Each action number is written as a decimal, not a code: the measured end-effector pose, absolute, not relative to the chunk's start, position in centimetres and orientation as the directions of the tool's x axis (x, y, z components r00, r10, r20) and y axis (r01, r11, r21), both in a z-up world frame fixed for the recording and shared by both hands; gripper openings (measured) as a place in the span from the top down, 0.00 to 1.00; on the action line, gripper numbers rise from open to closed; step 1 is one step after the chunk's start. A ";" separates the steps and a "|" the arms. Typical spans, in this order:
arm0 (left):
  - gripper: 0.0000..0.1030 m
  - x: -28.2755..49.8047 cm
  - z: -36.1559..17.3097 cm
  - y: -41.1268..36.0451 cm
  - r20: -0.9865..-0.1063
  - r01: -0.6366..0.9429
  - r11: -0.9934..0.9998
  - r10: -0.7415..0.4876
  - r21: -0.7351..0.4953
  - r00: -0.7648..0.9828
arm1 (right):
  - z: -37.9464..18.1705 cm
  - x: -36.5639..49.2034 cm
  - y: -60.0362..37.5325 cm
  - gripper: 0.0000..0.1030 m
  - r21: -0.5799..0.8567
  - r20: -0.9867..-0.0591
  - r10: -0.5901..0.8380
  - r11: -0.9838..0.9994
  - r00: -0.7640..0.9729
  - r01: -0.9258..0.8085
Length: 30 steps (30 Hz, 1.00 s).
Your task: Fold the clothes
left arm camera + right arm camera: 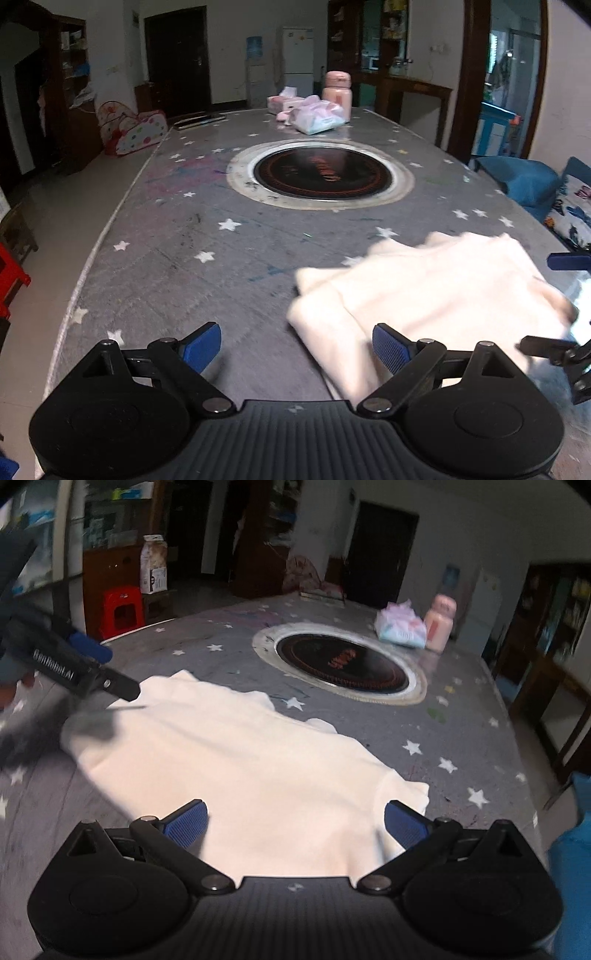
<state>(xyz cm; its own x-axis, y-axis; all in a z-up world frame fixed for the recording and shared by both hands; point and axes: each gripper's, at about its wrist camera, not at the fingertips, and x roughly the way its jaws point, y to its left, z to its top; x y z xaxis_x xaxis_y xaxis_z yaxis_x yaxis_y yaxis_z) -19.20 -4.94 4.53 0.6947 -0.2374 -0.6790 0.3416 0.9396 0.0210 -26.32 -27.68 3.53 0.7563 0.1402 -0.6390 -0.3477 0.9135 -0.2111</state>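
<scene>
left gripper [295,349]: fingers spread wide, nothing between them, beside cloth [424,291]
right gripper [295,825]: fingers spread wide above cloth, no pinch

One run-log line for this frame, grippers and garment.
left gripper: open, empty | right gripper: open, above cloth | cream garment: partly folded, flat on star-patterned table

- We see a grey desk [177,240] printed with white stars.
- A round black cooktop [319,174] sits sunk in its middle.
- At its far end stand a pink bottle [337,95] and tissue packs [316,117].
- A red stool [123,609] stands on the floor.
</scene>
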 end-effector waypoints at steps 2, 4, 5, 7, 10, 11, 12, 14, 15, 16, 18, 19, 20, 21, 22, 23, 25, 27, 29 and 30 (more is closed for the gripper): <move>0.11 -19.5 3.9 -5.1 -0.686 0.348 0.936 -0.223 0.048 0.693 | 3.0 -26.9 -27.3 0.00 -0.244 -0.639 0.113 0.909 0.761 -0.339; 0.11 -19.5 3.1 -5.1 -0.700 0.345 0.937 -0.210 0.055 0.682 | 2.6 -27.1 -27.6 0.00 -0.234 -0.642 0.114 0.913 0.758 -0.335; 0.11 -19.5 3.0 -4.9 -0.702 0.342 0.938 -0.211 0.049 0.680 | 2.8 -27.2 -28.0 0.00 -0.223 -0.640 0.115 0.918 0.760 -0.327; 0.11 -19.6 3.2 -4.5 -0.696 0.338 0.940 -0.219 0.037 0.684 | 3.1 -27.4 -28.8 0.00 -0.203 -0.635 0.117 0.928 0.764 -0.311; 0.11 -19.8 3.8 -4.2 -0.681 0.336 0.942 -0.227 0.029 0.696 | 3.7 -27.6 -29.9 0.00 -0.187 -0.624 0.106 0.941 0.774 -0.281; 0.11 -19.9 3.9 -4.1 -0.678 0.338 0.941 -0.230 0.029 0.698 | 3.9 -27.5 -30.3 0.00 -0.187 -0.620 0.097 0.946 0.779 -0.266; 0.11 -19.9 3.7 -4.1 -0.681 0.337 0.941 -0.226 0.031 0.697 | 3.9 -27.3 -31.0 0.00 -0.179 -0.618 0.079 0.954 0.782 -0.238; 0.10 -19.8 3.2 -4.1 -0.690 0.333 0.942 -0.216 0.038 0.691 | 3.5 -26.9 -32.2 0.00 -0.178 -0.623 0.030 0.967 0.781 -0.180; 0.10 -19.7 2.9 -4.0 -0.696 0.330 0.943 -0.212 0.038 0.687 | 3.3 -26.7 -32.8 0.00 -0.181 -0.628 0.006 0.971 0.778 -0.154; 0.10 -19.7 2.8 -3.9 -0.698 0.327 0.944 -0.210 0.037 0.684 | 2.9 -26.5 -33.4 0.00 -0.179 -0.637 -0.012 0.975 0.771 -0.132; 0.09 -19.6 2.5 -3.7 -0.701 0.324 0.945 -0.207 0.036 0.682 | 2.3 -26.3 -34.6 0.00 -0.160 -0.653 -0.029 0.982 0.757 -0.100; 0.09 -19.6 2.5 -3.7 -0.702 0.324 0.945 -0.208 0.035 0.682 | 2.2 -26.3 -35.1 0.00 -0.132 -0.661 -0.018 0.987 0.750 -0.092; 0.09 -19.6 2.6 -3.7 -0.702 0.324 0.945 -0.209 0.033 0.681 | 2.4 -26.3 -35.4 0.01 -0.112 -0.660 -0.007 0.990 0.751 -0.089; 0.10 -19.6 2.9 -3.7 -0.699 0.326 0.945 -0.211 0.034 0.684 | 2.7 -26.3 -35.7 0.01 -0.094 -0.658 0.004 0.992 0.753 -0.087; 0.10 -19.6 3.1 -3.8 -0.694 0.328 0.944 -0.213 0.035 0.688 | 3.0 -26.4 -35.9 0.01 -0.075 -0.655 0.014 0.994 0.755 -0.084; 0.10 -19.6 3.4 -3.9 -0.689 0.330 0.943 -0.215 0.037 0.692 | 3.3 -26.3 -35.9 0.01 -0.069 -0.648 0.016 0.994 0.761 -0.080; 0.10 -19.6 3.7 -4.1 -0.680 0.335 0.942 -0.223 0.035 0.698 | 3.7 -25.9 -36.0 0.01 -0.074 -0.635 0.002 0.995 0.772 -0.064; 0.10 -19.5 3.5 -4.4 -0.686 0.340 0.939 -0.217 0.046 0.694 | 3.3 -25.3 -36.2 0.01 -0.100 -0.642 -0.036 0.994 0.766 -0.037; 0.10 -19.3 2.8 -4.5 -0.706 0.338 0.939 -0.199 0.060 0.680 | 2.5 -24.7 -36.6 0.01 -0.111 -0.661 -0.057 0.994 0.749 -0.023; 0.09 -19.1 2.5 -4.4 -0.716 0.336 0.940 -0.194 0.060 0.671 | 2.2 -24.6 -36.8 0.01 -0.093 -0.665 -0.046 0.995 0.745 -0.021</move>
